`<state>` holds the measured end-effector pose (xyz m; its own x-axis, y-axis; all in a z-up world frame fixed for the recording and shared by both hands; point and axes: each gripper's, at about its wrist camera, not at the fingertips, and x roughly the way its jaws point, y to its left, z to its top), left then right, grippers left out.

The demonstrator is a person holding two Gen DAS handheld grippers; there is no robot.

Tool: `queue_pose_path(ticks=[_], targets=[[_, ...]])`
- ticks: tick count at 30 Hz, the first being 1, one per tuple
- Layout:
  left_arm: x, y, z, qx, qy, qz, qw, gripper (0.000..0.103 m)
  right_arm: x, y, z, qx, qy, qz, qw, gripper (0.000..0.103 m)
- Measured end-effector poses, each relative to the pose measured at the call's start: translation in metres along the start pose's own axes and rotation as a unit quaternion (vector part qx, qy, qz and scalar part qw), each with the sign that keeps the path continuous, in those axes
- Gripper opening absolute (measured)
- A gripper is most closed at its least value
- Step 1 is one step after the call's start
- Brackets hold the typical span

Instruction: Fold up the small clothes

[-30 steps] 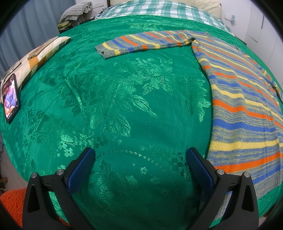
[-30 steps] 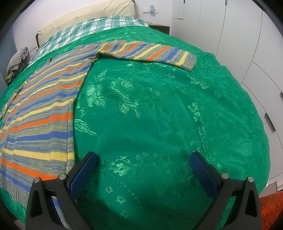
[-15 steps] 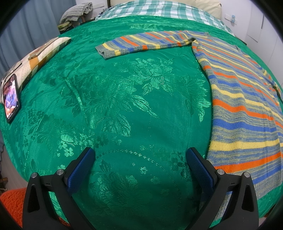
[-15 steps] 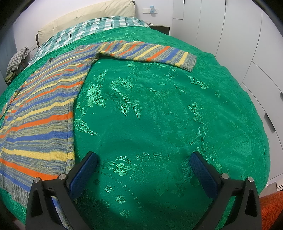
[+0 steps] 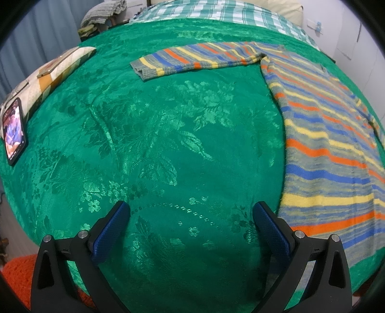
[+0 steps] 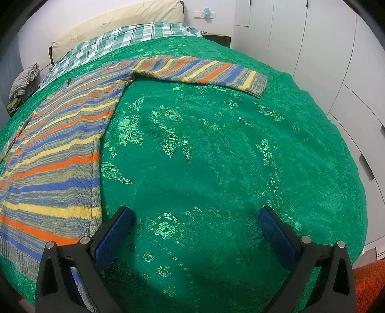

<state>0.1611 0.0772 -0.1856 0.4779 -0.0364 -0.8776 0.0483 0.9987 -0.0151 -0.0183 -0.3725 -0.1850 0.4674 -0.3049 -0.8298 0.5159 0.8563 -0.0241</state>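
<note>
A striped knit sweater (image 5: 332,154) in grey, blue, yellow and orange lies flat on a green bedspread (image 5: 168,144). In the left wrist view its body fills the right side and one sleeve (image 5: 192,59) stretches left at the far side. In the right wrist view the sweater's body (image 6: 55,154) lies at the left and the other sleeve (image 6: 204,69) stretches right. My left gripper (image 5: 191,216) is open and empty above bare bedspread, just left of the hem. My right gripper (image 6: 196,221) is open and empty, just right of the hem.
A phone (image 5: 14,132) with a lit screen and a patterned cushion (image 5: 55,69) lie at the bed's left edge. A checked sheet (image 6: 125,41) and a cream pillow (image 6: 115,21) are at the head. White wardrobe doors (image 6: 336,48) stand to the right. Orange rug (image 6: 368,286) lies below.
</note>
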Motion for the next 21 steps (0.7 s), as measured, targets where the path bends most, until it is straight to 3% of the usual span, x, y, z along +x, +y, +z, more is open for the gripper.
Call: queue_pose_path(ticks=[4, 8, 12, 16, 19, 21], targets=[[-0.01, 0.006, 0.004, -0.023, -0.024, -0.027, 0.9991, 0.103, 0.0, 0.0, 0.0, 0.0, 0.0, -0.002, 1.0, 0.103], [-0.025, 0.006, 0.01, -0.018, -0.069, -0.021, 0.9972, 0.103, -0.002, 0.001, 0.0, 0.002, 0.005, 0.002, 1.0, 0.103], [-0.03, 0.004, 0.015, -0.006, -0.093, -0.005, 0.9956, 0.103, -0.012, -0.016, 0.014, 0.047, 0.019, 0.05, 0.997, 0.102], [-0.03, 0.003, 0.019, -0.012, -0.102, -0.005, 0.9947, 0.103, -0.038, -0.08, 0.048, 0.173, -0.057, 0.153, 0.971, 0.102], [-0.026, 0.004, 0.022, -0.022, -0.101, -0.007, 0.9946, 0.103, -0.034, -0.134, 0.09, 0.233, -0.081, 0.173, 0.953, 0.101], [-0.025, 0.003, 0.018, -0.028, -0.097, -0.008, 0.9949, 0.103, -0.014, -0.166, 0.123, 0.255, -0.073, 0.185, 0.946, 0.091]])
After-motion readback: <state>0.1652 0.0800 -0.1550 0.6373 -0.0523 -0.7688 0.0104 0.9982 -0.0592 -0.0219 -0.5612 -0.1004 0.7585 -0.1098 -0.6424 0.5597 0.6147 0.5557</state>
